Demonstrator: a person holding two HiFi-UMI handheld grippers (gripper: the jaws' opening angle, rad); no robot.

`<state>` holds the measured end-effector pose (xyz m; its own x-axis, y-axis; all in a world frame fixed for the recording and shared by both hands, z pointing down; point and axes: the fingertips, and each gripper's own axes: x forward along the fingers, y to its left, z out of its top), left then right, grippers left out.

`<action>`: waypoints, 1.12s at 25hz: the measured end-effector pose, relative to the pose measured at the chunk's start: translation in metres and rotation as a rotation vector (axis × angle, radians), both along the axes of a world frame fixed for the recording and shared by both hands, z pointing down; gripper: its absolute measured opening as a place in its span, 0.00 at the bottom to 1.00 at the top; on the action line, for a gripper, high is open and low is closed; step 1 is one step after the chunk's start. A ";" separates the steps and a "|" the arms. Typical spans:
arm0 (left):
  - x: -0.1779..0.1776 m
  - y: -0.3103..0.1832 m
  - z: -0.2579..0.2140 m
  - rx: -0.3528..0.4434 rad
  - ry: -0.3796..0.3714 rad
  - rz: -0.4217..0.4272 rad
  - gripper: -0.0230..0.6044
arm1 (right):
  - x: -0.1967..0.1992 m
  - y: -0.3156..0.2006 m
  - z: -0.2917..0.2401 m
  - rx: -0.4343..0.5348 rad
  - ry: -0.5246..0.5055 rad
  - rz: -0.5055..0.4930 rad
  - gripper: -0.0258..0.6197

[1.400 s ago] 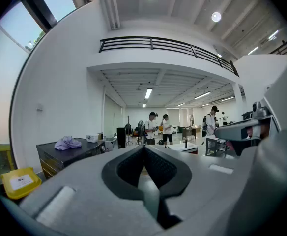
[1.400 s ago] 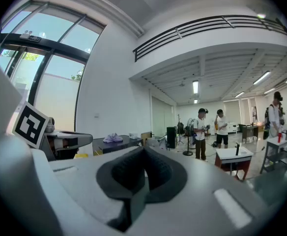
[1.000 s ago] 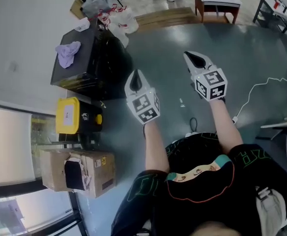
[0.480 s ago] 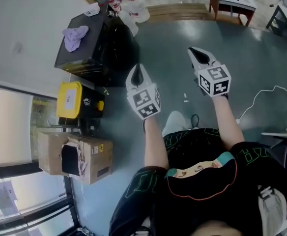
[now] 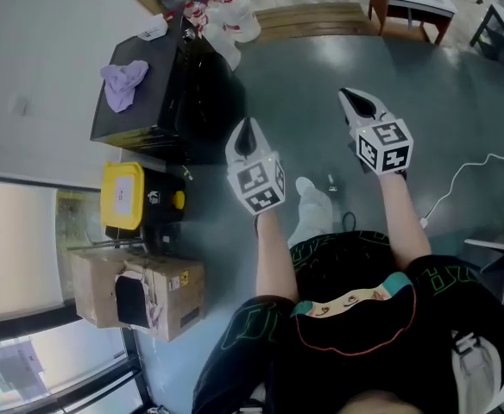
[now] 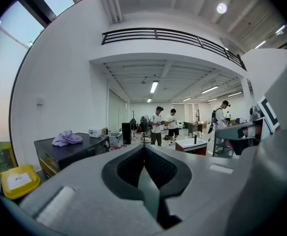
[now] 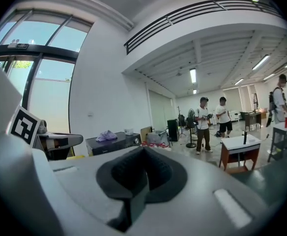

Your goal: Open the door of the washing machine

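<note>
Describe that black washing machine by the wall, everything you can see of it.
The washing machine is a black, boxy appliance standing on the grey floor by the white wall. Its top looks matt, its front darker and glossy; the door cannot be made out. A crumpled purple cloth lies on top, with a small white item near the far edge. A yellow-lidded case stands beside it. The left hand-held gripper and right hand-held gripper are both shut and clear of it.
</note>
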<state>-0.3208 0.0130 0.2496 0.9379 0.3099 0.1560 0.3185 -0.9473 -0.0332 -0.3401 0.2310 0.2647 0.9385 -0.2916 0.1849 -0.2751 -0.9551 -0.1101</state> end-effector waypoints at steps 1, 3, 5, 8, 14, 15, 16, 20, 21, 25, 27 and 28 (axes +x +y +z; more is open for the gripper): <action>0.017 -0.002 0.001 -0.002 -0.004 -0.003 0.05 | 0.015 -0.002 0.002 0.000 -0.004 -0.004 0.04; 0.051 -0.003 0.004 -0.002 -0.011 -0.008 0.05 | 0.047 -0.005 0.006 0.000 -0.013 -0.015 0.04; 0.079 0.000 0.012 0.011 -0.034 0.005 0.05 | 0.076 -0.007 0.015 0.007 -0.038 -0.010 0.04; 0.123 -0.004 0.026 0.019 -0.071 0.012 0.05 | 0.122 -0.012 0.027 0.017 -0.073 -0.009 0.04; 0.222 -0.037 0.053 0.006 -0.136 -0.041 0.05 | 0.226 -0.046 0.046 0.005 -0.120 -0.059 0.04; 0.237 -0.041 0.056 0.002 -0.144 -0.050 0.05 | 0.241 -0.051 0.047 0.000 -0.123 -0.069 0.04; 0.251 -0.043 0.058 -0.002 -0.148 -0.052 0.05 | 0.254 -0.054 0.047 -0.002 -0.124 -0.073 0.04; 0.297 -0.041 0.066 -0.017 -0.162 -0.032 0.05 | 0.296 -0.059 0.051 -0.029 -0.142 -0.072 0.04; 0.305 -0.041 0.068 -0.021 -0.167 -0.030 0.05 | 0.304 -0.059 0.053 -0.037 -0.151 -0.073 0.04; 0.336 -0.044 0.072 -0.042 -0.176 -0.043 0.05 | 0.338 -0.058 0.051 -0.059 -0.161 -0.082 0.04; 0.348 -0.054 0.078 -0.045 -0.186 -0.062 0.05 | 0.355 -0.067 0.052 -0.064 -0.161 -0.101 0.04; 0.353 -0.062 0.082 -0.043 -0.197 -0.077 0.05 | 0.363 -0.074 0.054 -0.063 -0.163 -0.117 0.04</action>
